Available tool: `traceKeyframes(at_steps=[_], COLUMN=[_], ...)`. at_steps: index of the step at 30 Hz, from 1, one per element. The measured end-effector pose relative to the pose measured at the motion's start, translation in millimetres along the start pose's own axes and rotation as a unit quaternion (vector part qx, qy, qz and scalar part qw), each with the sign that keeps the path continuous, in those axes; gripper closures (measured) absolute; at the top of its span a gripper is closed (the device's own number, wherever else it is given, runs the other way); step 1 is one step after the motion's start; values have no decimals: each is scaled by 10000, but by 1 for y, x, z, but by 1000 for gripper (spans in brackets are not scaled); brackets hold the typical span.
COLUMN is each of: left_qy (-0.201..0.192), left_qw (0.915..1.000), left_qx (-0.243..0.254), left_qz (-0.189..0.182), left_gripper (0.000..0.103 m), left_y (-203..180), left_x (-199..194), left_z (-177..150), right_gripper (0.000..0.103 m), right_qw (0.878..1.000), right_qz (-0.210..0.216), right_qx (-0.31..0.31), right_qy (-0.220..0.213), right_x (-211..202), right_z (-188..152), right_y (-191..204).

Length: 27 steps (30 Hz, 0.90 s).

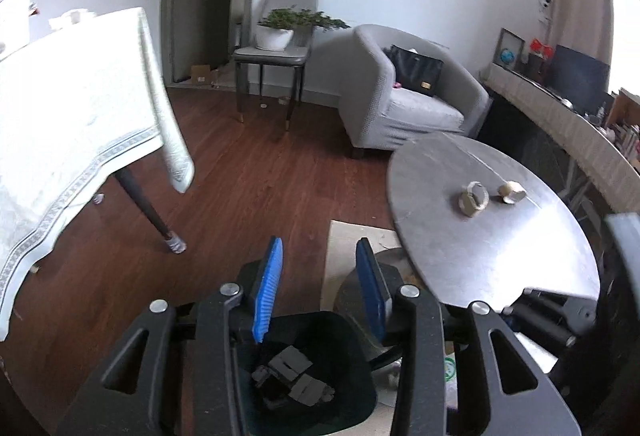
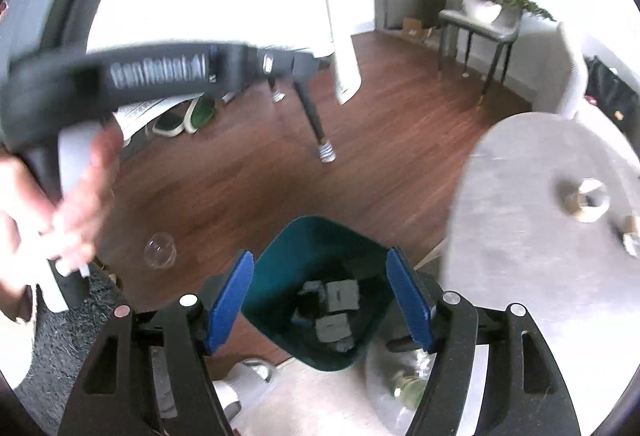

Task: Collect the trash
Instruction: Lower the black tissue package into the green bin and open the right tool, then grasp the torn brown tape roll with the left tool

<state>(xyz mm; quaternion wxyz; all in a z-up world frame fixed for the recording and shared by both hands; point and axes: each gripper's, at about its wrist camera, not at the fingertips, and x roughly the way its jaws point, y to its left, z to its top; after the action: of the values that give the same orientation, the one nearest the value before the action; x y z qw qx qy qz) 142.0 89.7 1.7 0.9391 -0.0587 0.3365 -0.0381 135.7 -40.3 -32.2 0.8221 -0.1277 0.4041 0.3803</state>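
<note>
- Left gripper [image 1: 320, 276]: blue pads parted to a narrow gap with nothing between them; it hangs over the bin, angled down.
- Right gripper [image 2: 320, 292]: pads stand wider apart, empty, directly above the bin's mouth.
- Trash bin [image 2: 276, 256]: dark teal, open-topped, on the wooden floor [image 1: 248, 172] at the edge of a pale rug [image 1: 348, 236], just beside the round table.
- Trash in the bin [image 2: 334, 310]: several dark grey, blocky scraps lie on the bottom; the left wrist view shows the same heap [image 1: 290, 376].
- Round table [image 1: 520, 256]: grey top, glare on the near side. Two tape rolls [image 1: 474, 198] stand near its middle, close together; the right wrist view shows them blurred.
- A clear cup or lid [image 2: 160, 250] lies on the floor left of the bin, apart from it.
- A person's hand [image 2: 76, 204] grips the handle of the left tool at the left of the right wrist view, blurred.
- Under the table, clear plastic with something green [image 2: 404, 384] rests on the rug; I cannot tell what it is.
- Background: clothed dining table [image 1: 72, 108], grey armchair [image 1: 408, 92] with a black bag [image 1: 416, 70], potted plant [image 1: 280, 26] on a chair.
</note>
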Motion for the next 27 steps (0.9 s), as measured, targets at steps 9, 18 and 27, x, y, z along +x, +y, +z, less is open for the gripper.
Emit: traceKeyframes(at_steps=[9, 18, 27], left_qy=[-60, -56, 55], left_qw=[9990, 9971, 9927], left_qx=[335, 540, 995], left_qz=[-292, -535, -675], left_gripper=[43, 35, 30], left_y=[-50, -85, -128], left_x=[14, 30, 53], left_z=[5, 8, 5], right_gripper=[33, 33, 33], right_qw=[9981, 9940, 9841], right_qz=[-452, -758, -1052], right_qx=[312, 678, 1245], right_qy=[-269, -413, -701], right_x=[-37, -60, -95], right_z=[-14, -30, -44], right_y=[-53, -97, -155])
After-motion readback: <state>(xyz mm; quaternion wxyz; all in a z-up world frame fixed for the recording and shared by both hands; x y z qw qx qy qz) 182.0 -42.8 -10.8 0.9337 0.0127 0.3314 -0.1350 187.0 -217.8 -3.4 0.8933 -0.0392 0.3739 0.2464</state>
